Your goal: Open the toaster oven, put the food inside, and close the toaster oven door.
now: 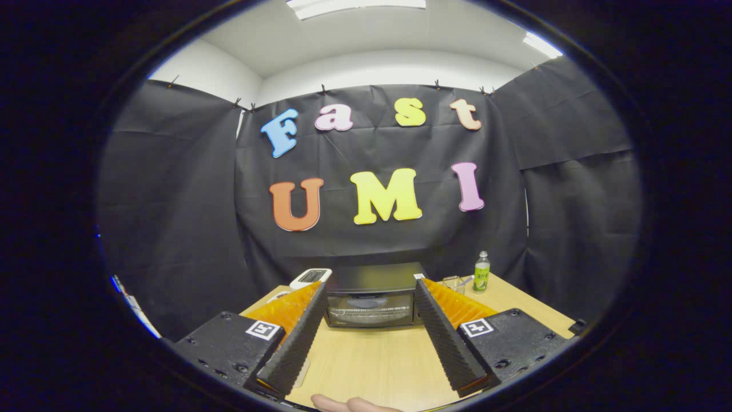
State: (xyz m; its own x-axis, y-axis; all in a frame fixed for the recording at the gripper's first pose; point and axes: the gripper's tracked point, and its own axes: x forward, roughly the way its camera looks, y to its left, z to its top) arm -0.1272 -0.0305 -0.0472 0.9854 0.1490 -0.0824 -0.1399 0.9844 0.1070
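So the gripper (370, 329) has its fingers spread wide, nothing between them, just bare wooden surface (372, 360). Toaster oven (372, 297) sits at the far end with its door shut (green bottle (481, 272) off to its right).

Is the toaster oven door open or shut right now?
Shut. The toaster oven door stands upright, flush with its front, glass facing the camera. The gripper is open, fingers apart, holding nothing.

One toaster oven (370, 300), one bottle (482, 273), one wire basket (453, 284), one white device (310, 278).
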